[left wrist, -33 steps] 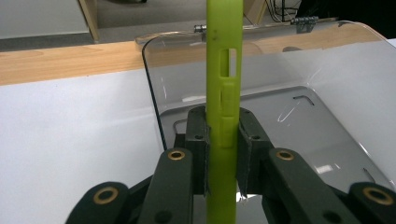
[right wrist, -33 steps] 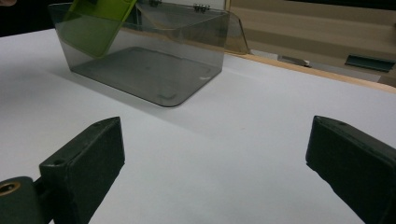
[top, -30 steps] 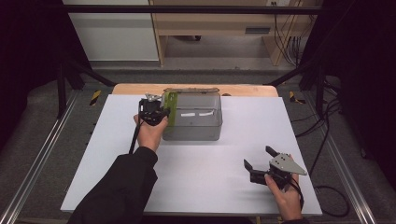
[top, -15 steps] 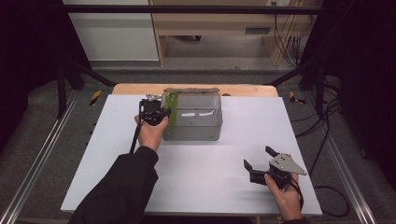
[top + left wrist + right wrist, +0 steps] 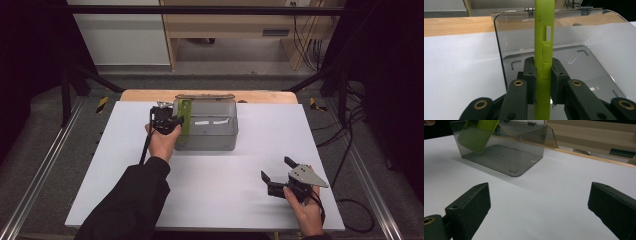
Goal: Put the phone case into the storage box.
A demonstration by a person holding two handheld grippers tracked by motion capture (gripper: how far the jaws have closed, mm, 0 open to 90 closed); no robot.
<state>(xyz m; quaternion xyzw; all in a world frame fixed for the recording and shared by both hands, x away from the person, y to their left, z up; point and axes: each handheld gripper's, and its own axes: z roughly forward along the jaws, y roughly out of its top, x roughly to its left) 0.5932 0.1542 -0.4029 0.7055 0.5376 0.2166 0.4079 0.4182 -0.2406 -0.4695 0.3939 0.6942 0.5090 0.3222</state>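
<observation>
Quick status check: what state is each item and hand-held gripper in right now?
Left hand-held gripper: shut on green phone case.
Green phone case: held on edge, over the box's left end.
Clear plastic box: hinged lid open, standing on table.
Right hand-held gripper: open, empty, near table's front edge.

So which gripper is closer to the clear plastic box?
Left. The left gripper is at the clear box, holding a green phone case over it; the right gripper sits well away.

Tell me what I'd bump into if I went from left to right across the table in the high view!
Left claw pinching the green phone case → the clear plastic box → right claw, open, near the table's front edge.
</observation>
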